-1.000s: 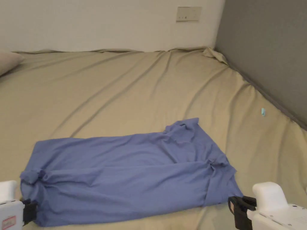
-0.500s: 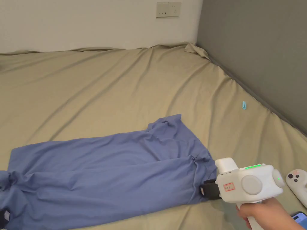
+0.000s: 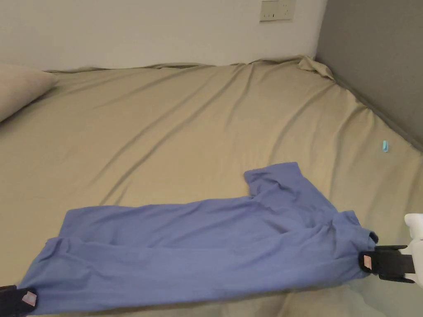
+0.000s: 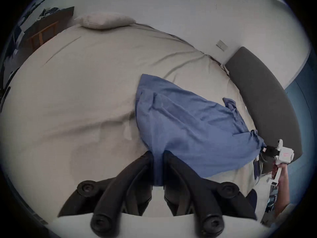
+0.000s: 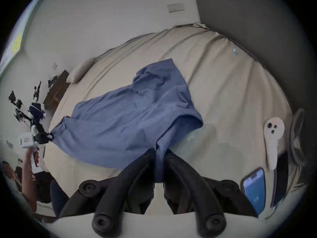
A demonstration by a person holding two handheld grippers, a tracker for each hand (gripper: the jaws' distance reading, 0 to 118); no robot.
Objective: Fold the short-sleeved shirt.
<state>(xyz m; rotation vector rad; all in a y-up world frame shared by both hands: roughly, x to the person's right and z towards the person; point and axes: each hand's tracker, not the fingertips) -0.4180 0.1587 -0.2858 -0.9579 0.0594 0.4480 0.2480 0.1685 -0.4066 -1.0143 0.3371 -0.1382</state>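
The blue short-sleeved shirt [image 3: 198,243] lies folded lengthwise and stretched left to right across the near part of the bed, one sleeve [image 3: 281,181] pointing away. My left gripper [image 3: 18,298] at the bottom left is shut on the shirt's left end; in the left gripper view cloth [image 4: 180,130] runs between its jaws [image 4: 158,157]. My right gripper [image 3: 365,261] at the right edge is shut on the shirt's right end, with fabric [image 5: 130,118] pinched between the jaws [image 5: 159,155] in the right gripper view. The cloth hangs taut between them.
The tan bed sheet [image 3: 186,124] is wrinkled. A pillow [image 3: 20,88] lies at the far left, a grey headboard [image 3: 371,62] along the right. A small blue clip [image 3: 385,146] sits near it. A white controller [image 5: 272,138] and a phone [image 5: 254,190] lie by my right hand.
Both grippers have closed on the shirt's ends and pulled them apart, so the shirt is stretched flatter and the bunched corners are smoothed. The head camera also swung.
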